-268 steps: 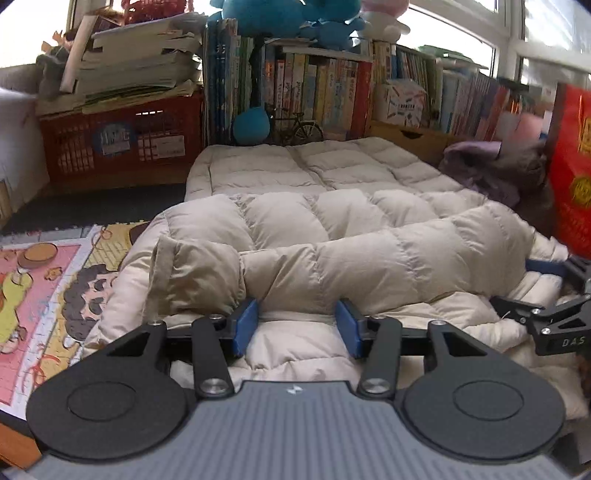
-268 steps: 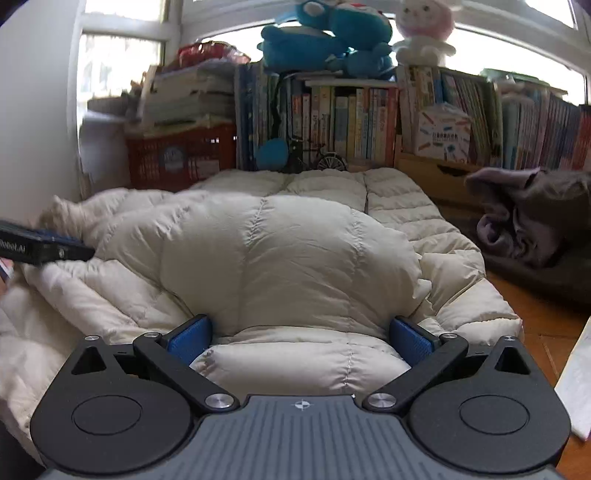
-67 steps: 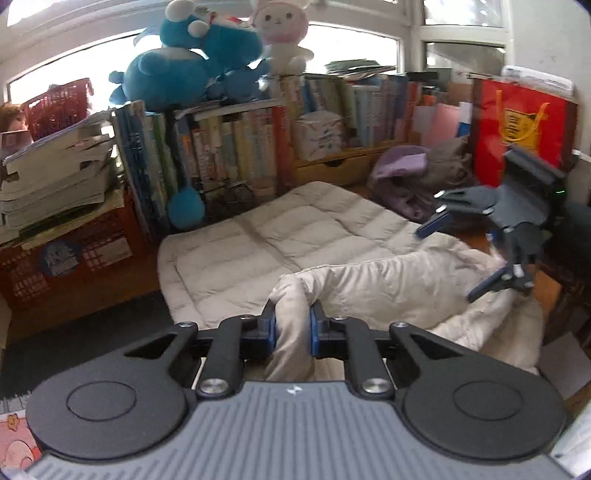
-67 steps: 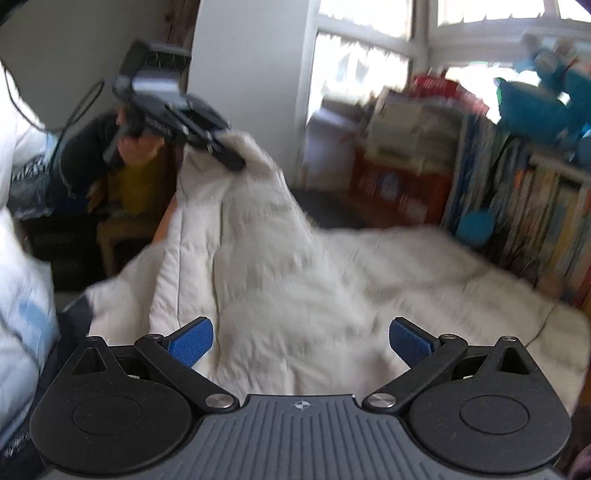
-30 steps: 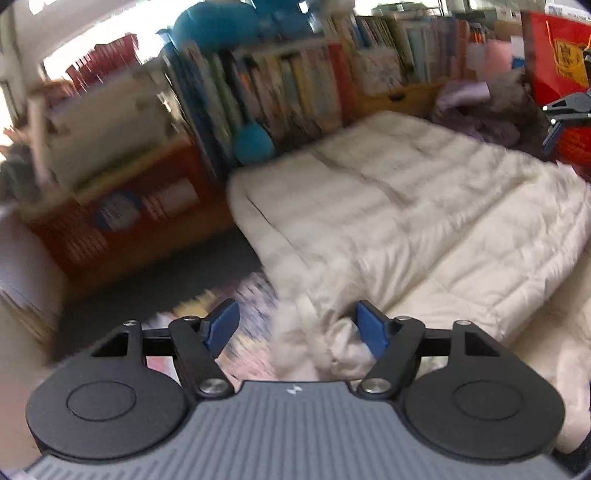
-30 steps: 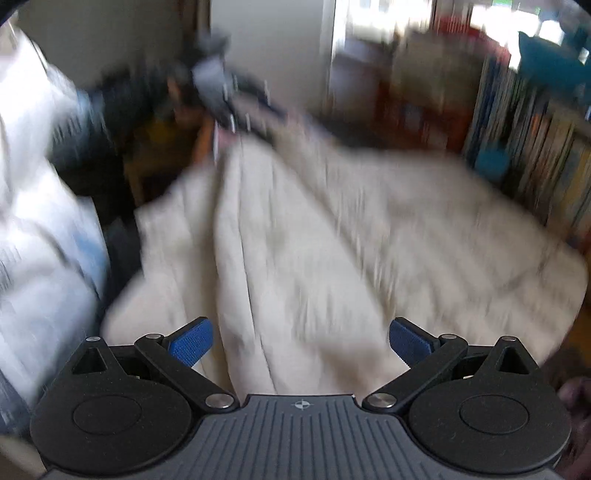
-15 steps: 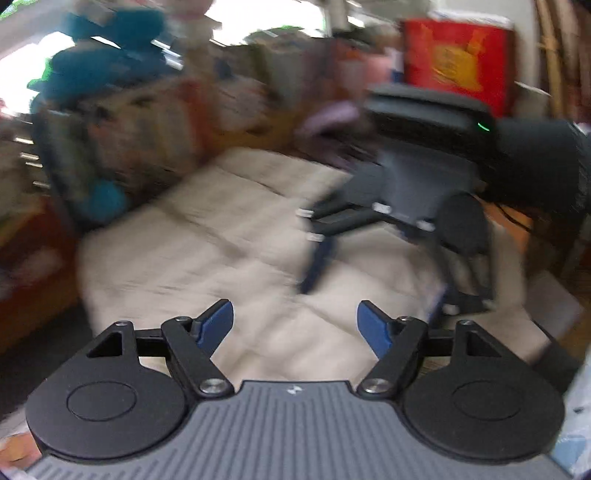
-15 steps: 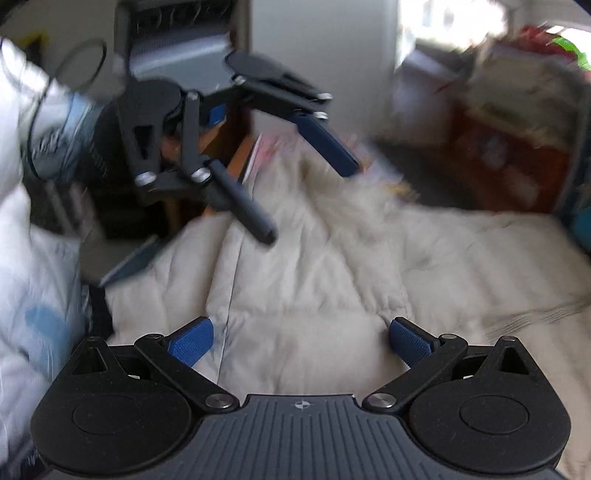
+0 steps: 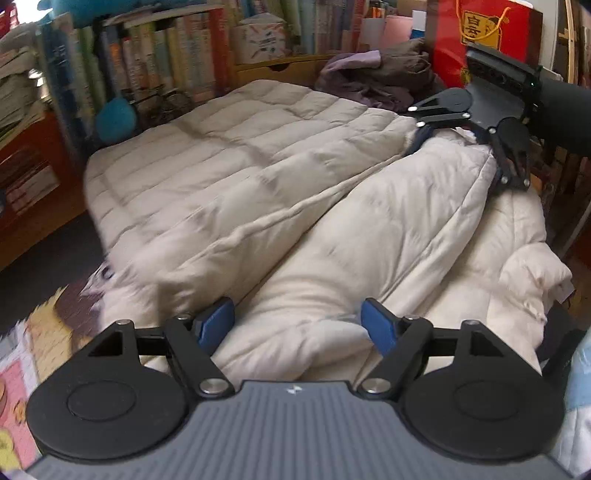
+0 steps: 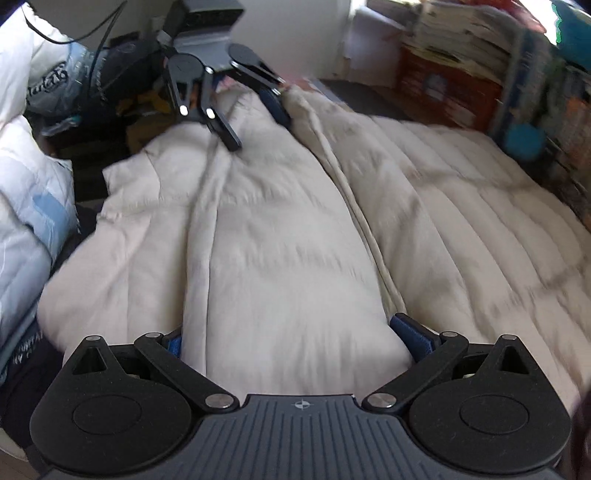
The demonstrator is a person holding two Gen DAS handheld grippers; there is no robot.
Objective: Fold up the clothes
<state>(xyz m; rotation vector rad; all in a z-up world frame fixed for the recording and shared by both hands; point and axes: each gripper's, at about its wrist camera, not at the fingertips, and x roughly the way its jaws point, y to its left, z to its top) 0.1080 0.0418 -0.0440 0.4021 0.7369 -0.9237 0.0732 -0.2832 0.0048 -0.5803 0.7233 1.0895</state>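
bookshelf (image 9: 155,74) behind | coat (image 9: 295,192) flat | both claws wide, seemingly gripping nothing

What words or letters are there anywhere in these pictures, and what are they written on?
"白" over a second, unclear character, in a yellow square: red bag.
Dark lettering on the white and blue bag: too blurred to read.
White lettering on dark cloth: too blurred.
Book spines on the bookshelf: too small.
Printed cardboard box: unreadable.
Label on the red crate: blurred.
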